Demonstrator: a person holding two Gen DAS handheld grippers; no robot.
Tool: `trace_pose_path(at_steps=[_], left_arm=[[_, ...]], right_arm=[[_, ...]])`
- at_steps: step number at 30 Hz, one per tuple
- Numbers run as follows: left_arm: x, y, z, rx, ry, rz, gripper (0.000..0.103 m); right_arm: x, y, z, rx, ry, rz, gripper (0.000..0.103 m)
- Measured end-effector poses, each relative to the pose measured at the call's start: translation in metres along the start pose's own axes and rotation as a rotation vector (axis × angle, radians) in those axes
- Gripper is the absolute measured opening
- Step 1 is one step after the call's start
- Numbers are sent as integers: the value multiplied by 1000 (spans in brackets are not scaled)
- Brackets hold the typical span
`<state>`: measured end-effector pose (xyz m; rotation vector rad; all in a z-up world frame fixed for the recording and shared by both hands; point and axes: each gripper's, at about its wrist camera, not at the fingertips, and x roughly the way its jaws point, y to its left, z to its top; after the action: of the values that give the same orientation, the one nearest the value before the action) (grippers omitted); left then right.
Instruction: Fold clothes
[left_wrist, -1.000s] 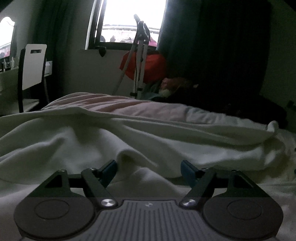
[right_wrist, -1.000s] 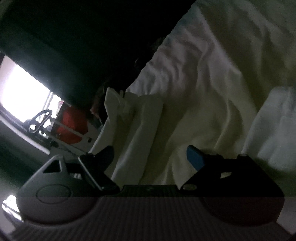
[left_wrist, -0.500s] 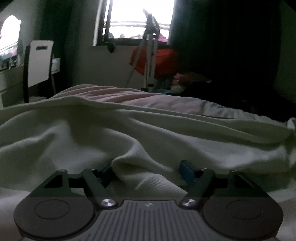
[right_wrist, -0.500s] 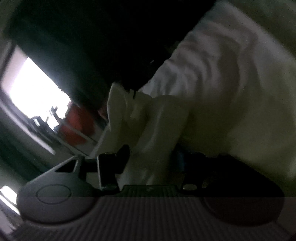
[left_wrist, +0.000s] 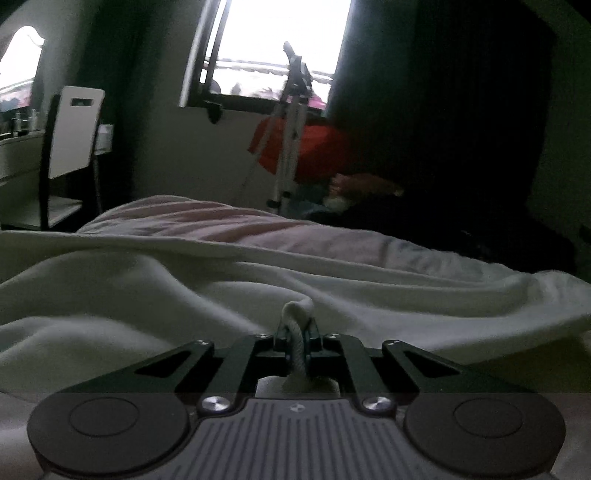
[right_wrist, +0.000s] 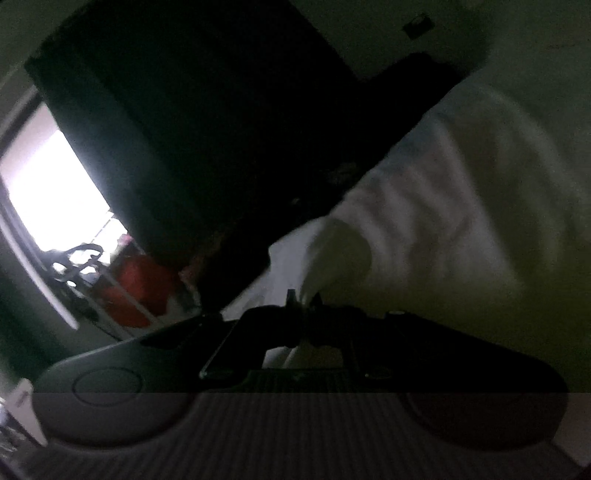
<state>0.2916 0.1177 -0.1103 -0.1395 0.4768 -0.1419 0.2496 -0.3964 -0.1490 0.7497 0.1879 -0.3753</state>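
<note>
the way ahead of the left claw (left_wrist: 296, 334) is taken up by rumpled folds of the white garment (left_wrist: 184, 295), heaped across the bed (left_wrist: 258, 232). open air is left above the folds. far left, passage is blocked by a white chair (left_wrist: 72, 133); far centre, by a tripod stand (left_wrist: 290, 129) under the window (left_wrist: 280, 51). far right is closed off by a dark curtain (left_wrist: 443, 110).

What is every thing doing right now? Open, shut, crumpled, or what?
left gripper: shut on a fold of the white garment.
right gripper: shut on white cloth, seemingly the same garment; dark and blurred.
white garment: crumpled on the bed, unfolded.
curtain: drawn aside from the window.
chair: upright, nobody on it.
</note>
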Motion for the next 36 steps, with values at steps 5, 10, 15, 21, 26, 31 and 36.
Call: trace_pose_path(at_steps=[5, 10, 15, 21, 26, 31, 36], left_arm=[[-11, -7, -11, 18, 31, -42, 15], [-28, -11, -12, 10, 57, -64, 24], [-52, -17, -8, 22, 51, -53, 43], [-94, -39, -13, 68, 34, -43, 70], [-134, -59, -17, 91, 9, -29, 85], [-174, -64, -25, 76, -10, -26, 102], [-204, -45, -34, 0, 45, 1, 103]], right_arm=[[-19, -41, -10, 35, 122, -149, 8], [-36, -48, -9, -4, 162, -141, 8], [-63, -24, -9, -207, 168, -156, 24], [-127, 10, -6, -362, 96, -44, 89], [-192, 43, -8, -445, 94, 97, 88], [-242, 65, -21, -610, 96, 147, 88], [-258, 68, -21, -595, 84, 193, 88]])
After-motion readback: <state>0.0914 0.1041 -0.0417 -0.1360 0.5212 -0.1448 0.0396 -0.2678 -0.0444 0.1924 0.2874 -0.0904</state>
